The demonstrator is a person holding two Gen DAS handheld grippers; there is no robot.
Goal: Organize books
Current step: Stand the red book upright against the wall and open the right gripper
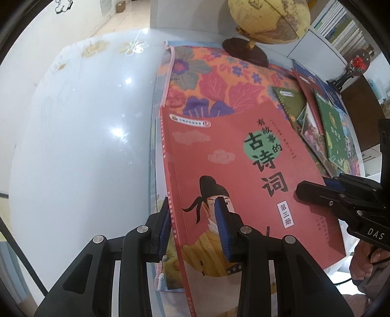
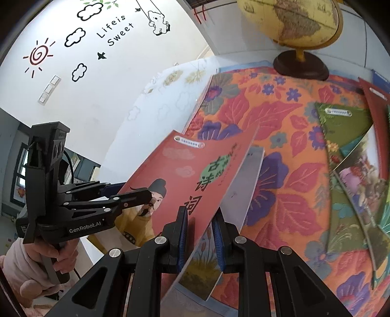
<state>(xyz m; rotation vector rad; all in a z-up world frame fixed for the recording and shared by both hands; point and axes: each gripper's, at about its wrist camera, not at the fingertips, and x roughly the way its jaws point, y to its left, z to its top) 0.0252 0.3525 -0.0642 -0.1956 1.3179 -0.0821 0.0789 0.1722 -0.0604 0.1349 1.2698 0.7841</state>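
Left gripper (image 1: 195, 224), which I hold clamped on the spine edge of the red poetry book (image 1: 243, 158); right gripper (image 2: 199, 234), pinching the same book's opposite edge. Between them I carry the book tilted above the floral cloth (image 2: 280, 136). Further right, other picture books (image 2: 353, 170) lie overlapping on the cloth, near the globe (image 2: 292, 22).

Globe (image 1: 270, 19) top cut off by the edge; scattered books (image 2: 360, 175) motion-blurred, titles unreadable.

White wall (image 2: 102, 102) — cloud decals (image 2: 74, 36), glossy floor (image 1: 80, 146).
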